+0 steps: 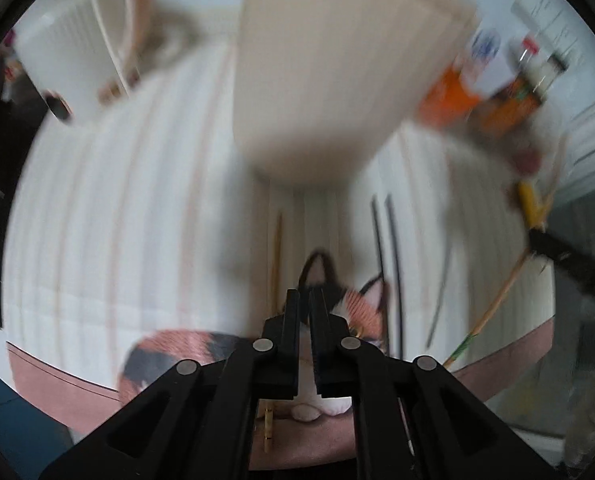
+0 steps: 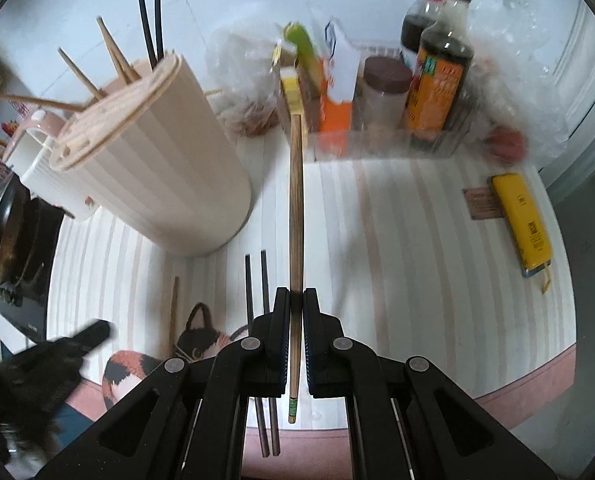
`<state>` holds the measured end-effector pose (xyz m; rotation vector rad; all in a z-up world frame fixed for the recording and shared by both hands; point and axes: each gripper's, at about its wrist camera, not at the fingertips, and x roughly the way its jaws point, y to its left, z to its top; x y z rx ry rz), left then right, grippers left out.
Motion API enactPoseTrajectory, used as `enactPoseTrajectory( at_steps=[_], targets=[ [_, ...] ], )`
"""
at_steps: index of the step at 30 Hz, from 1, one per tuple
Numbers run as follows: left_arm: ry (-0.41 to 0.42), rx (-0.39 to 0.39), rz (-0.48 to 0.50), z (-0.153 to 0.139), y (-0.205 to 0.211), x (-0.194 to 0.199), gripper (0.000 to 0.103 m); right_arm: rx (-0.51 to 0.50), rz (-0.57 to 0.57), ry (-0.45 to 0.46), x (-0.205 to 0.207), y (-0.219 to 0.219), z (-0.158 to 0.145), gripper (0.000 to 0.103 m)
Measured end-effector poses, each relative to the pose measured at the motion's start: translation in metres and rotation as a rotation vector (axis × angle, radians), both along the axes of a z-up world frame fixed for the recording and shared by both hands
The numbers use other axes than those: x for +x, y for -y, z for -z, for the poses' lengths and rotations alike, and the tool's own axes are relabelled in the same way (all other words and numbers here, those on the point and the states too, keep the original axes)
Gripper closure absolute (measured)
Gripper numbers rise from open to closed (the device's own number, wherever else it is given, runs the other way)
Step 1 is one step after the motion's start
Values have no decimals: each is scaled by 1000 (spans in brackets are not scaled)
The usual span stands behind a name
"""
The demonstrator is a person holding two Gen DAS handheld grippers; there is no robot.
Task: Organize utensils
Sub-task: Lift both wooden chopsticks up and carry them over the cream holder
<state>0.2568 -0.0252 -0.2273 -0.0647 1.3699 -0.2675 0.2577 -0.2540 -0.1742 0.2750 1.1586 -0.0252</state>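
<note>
A cream ribbed utensil holder with a slotted wooden lid stands on the striped mat; several wooden and two black chopsticks stick out of it. It fills the top of the blurred left wrist view. My right gripper is shut on a wooden chopstick that points forward, above the mat. Two black chopsticks and one wooden chopstick lie on the mat; they also show in the left wrist view, black and wooden. My left gripper is nearly shut and empty, low over the mat.
The striped mat has a cat picture at its near edge. Sauce bottles, cartons and bags stand in a clear tray at the back. A yellow box lies at the right. A white mug and a pan are at the left.
</note>
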Motion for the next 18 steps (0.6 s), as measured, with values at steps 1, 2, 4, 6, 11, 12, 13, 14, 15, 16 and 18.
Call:
enactPoseTrajectory(
  at_steps=[1,2,4,6,11,12,13,14,15,16,18],
  targets=[
    [-28,15,10,12,4,1,96,1,1,-13,0,0,6,96],
    [-54,36,15,26,7,3,96,2,2,-25,0,0,10,96],
    [-82,83,31,45,12,4,96,10,9,-56,0,2,20,96],
    [-106,137,39,60,16,5,96,10,13,-76,-1,4,28,96],
    [-90,174,65,70,25,5,69,-3,23,-130,-1,12,48,96],
    [-78,183,72,70,27,5,69,-2,22,-140,-1,13,52,96],
    [-71,202,77,71,31,3,69,3,24,-161,-1,15,59,96],
    [-59,217,84,71,34,2,69,6,26,-174,0,16,64,96],
    [-47,215,85,72,36,1,70,6,24,-190,0,16,70,96],
    [-43,209,81,72,36,0,70,8,24,-216,1,17,80,96],
    [-21,209,79,72,38,1,83,15,27,-256,2,18,95,96]
  ],
)
